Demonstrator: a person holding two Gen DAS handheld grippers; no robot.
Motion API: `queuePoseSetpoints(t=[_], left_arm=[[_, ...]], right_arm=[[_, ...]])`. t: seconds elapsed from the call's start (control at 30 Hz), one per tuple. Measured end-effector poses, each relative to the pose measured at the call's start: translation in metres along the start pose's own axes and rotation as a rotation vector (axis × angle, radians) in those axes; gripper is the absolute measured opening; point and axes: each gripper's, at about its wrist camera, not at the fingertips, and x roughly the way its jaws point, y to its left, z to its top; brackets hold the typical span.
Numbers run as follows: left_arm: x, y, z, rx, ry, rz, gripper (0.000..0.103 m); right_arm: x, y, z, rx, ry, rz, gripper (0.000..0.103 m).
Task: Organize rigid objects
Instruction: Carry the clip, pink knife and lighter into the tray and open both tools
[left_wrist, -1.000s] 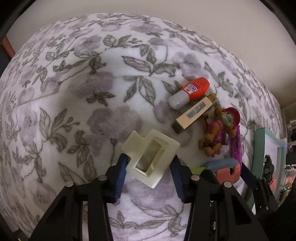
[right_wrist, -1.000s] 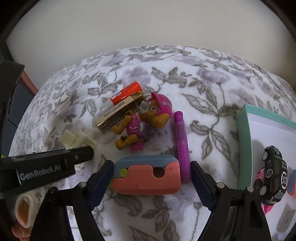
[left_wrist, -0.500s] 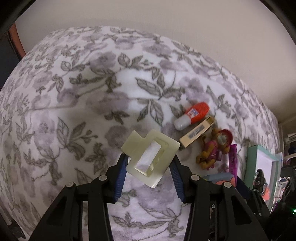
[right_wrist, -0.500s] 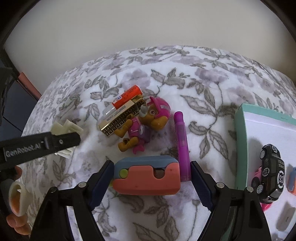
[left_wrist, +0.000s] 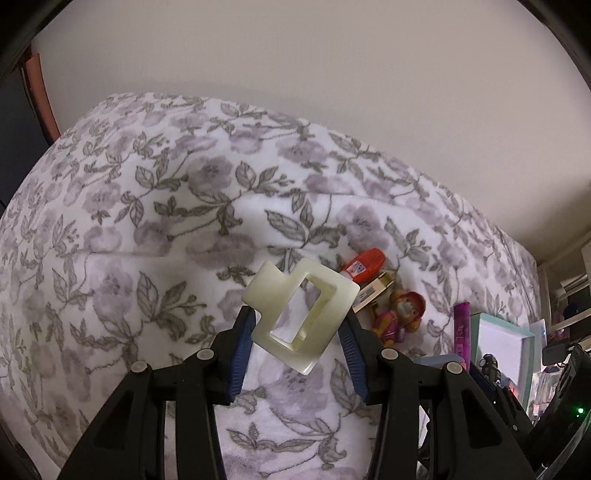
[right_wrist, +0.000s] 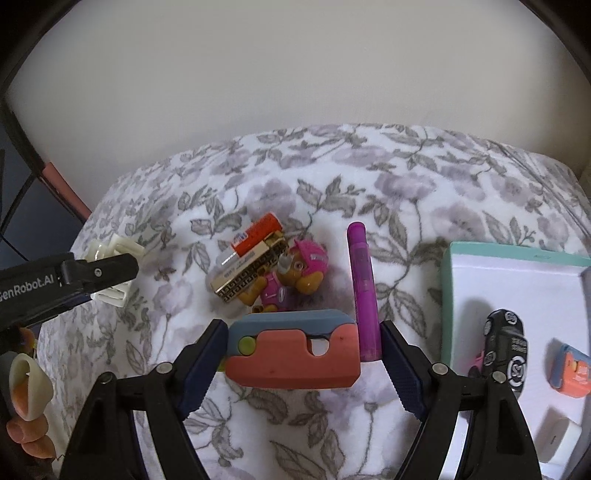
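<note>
My left gripper is shut on a cream hair claw clip and holds it above the floral blanket; the clip also shows in the right wrist view. My right gripper is shut on a coral and blue block toy, held just above the blanket. On the blanket lie an orange tube, a gold patterned box, a pink pup figure and a purple marker.
A teal-rimmed white box at the right holds a black toy car, a coral and blue piece and a white item. A wall runs behind the floral blanket. Dark furniture stands at the left.
My left gripper has risen with the hair clip, which now hangs well above the blanket. The right gripper, still closed on the block toy, has also lifted a little.
</note>
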Motion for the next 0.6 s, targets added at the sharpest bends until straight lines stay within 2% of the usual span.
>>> queuePoseSetpoints(t=[0.33,0.6], left_arm=[[-0.015,-0.024,-0.001,0.025,-0.026,-0.034,0.048],[-0.029,-0.057,-0.009,0.068,-0.051,-0.061,0.048]], right_arm=[[-0.024,-0.019,0.008,0.04,-0.041,0.012,0.084],[-0.051,-0.053,0.016,0.109,-0.09,0.005,0.084]])
